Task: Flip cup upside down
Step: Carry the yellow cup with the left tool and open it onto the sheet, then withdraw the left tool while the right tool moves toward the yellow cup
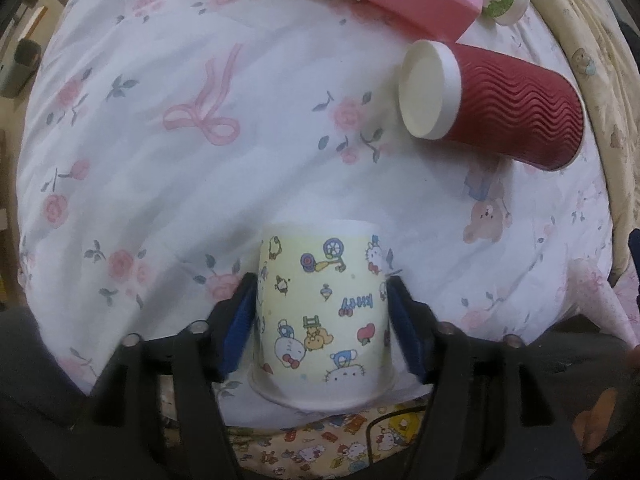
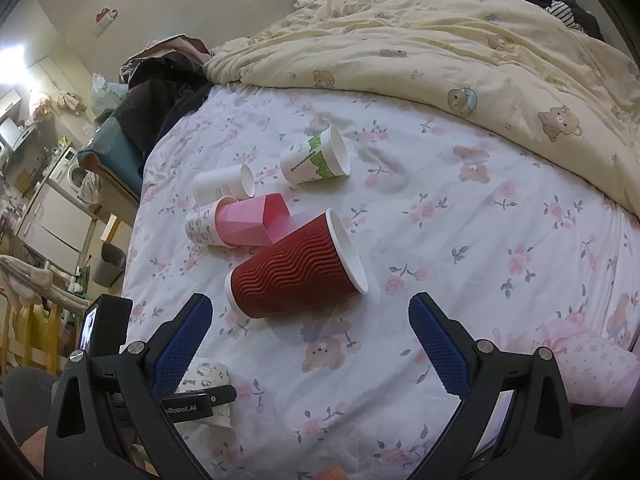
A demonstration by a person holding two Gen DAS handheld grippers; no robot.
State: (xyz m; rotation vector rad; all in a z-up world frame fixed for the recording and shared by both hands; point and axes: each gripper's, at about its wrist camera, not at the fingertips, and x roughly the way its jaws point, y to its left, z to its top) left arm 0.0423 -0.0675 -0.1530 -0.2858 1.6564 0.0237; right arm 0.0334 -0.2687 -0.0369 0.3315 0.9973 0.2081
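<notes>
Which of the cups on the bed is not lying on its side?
The yellow cartoon-print cup between the left gripper fingers: it stands rim-down, print inverted. The red ribbed cup and the others lie on their sides.

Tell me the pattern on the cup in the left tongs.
Pale yellow cup with cartoon characters; left wrist view.

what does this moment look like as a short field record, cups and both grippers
surface: floral white bedsheet
held cup: yellow cartoon-print paper cup, rim down, base up
left gripper: blue pads against the cup's sides
right gripper: open, holding nothing
lying cups: ribbed red paper cup, pink faceted plastic cup, green-print white cup, plain white cup, all on their sides
background: cream bear-print duvet
</notes>
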